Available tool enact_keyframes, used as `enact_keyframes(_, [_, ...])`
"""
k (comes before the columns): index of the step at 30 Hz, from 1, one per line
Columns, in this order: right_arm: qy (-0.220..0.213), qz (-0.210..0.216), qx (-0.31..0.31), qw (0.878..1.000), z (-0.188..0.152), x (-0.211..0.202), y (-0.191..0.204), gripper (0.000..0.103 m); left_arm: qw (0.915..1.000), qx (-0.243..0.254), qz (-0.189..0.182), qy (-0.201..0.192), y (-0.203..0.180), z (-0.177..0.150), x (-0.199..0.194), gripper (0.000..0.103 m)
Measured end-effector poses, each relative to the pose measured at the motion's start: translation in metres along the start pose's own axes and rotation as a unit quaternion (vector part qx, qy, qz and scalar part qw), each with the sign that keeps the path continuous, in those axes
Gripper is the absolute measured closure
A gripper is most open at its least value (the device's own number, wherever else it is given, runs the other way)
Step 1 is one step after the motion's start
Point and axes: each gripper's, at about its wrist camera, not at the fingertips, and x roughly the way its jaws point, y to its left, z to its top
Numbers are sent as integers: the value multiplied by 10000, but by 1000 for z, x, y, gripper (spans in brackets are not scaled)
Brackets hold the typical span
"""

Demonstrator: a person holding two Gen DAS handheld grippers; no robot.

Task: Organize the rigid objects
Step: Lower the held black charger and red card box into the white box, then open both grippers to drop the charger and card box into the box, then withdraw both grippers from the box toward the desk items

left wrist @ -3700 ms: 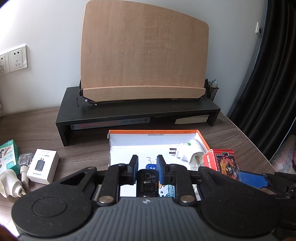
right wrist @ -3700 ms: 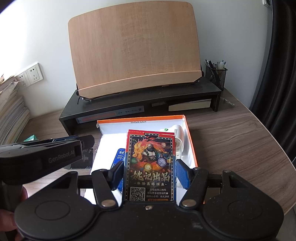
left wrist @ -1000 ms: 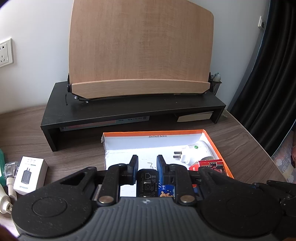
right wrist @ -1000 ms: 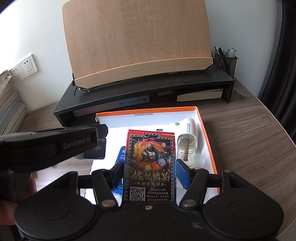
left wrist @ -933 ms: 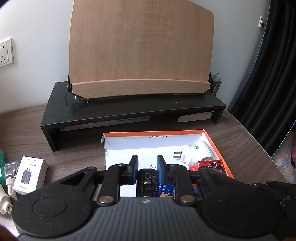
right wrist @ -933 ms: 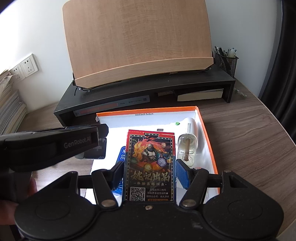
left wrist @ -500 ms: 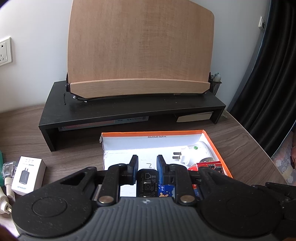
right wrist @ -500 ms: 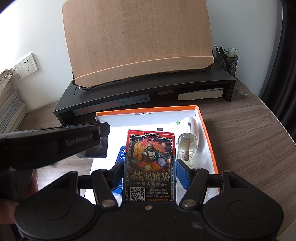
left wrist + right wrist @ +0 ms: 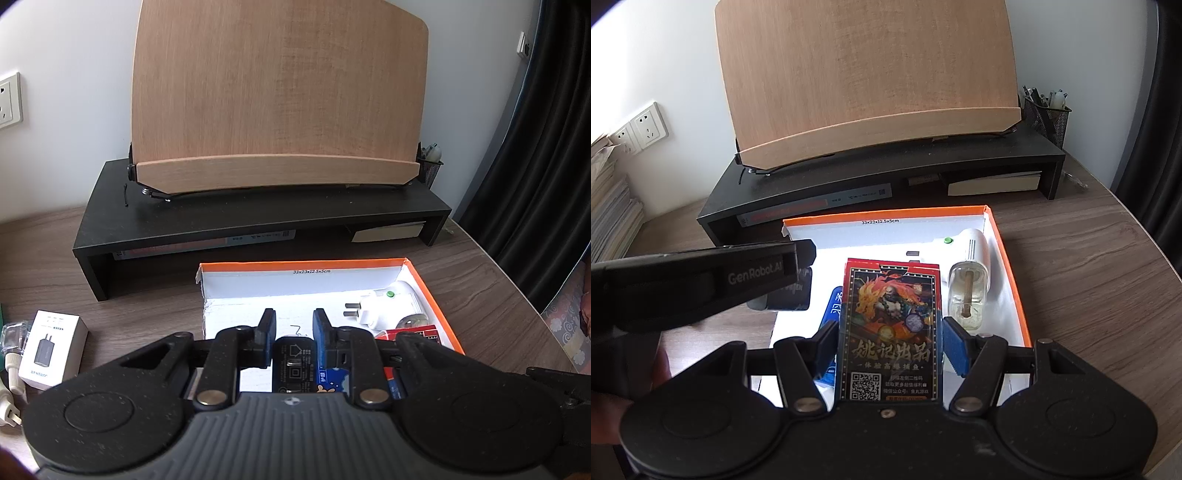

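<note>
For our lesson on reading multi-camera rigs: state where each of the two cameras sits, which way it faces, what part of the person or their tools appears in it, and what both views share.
Left wrist: sits on the left gripper, facing forward and down over the orange-rimmed box toward the wooden book stand; its jaws are shut on a black charger.
Right wrist: sits on the right gripper, facing likewise; its jaws grip a card pack; the left gripper's body and a hand show at left.
Shared: box, book stand, black riser shelf, white plug-in device.

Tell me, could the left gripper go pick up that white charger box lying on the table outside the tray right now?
Probably not yet. The left gripper is shut on a black adapter, so its jaws are occupied. The white charger box itself lies uncovered on the table off to its left, outside the orange-rimmed tray.
</note>
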Motion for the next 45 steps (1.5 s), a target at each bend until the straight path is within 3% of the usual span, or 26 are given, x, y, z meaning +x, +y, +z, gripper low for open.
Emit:
enact_keyframes(15, [124,107,-117,9998,-1,10,4,30,9998,93,-169,39,-3,8,15,80])
enact_keyframes(28, [388,348,-389,9979,3,34,9,30,9955,526,-793,6,-18,36,31,81])
enact_keyframes(32, [199,214,-371,9989,2,24,3,26,9942,498,-951,52,-17,40,33,79])
enact_keyframes(40, [-98,30,-321,9994,8,10,-4,24,9985,66,-545,1,11,36,18,70])
enact_keyframes(45, [-215,68,-375,9990,7,3,4,24,9998,-122,-128,-33,29,23,-4,53])
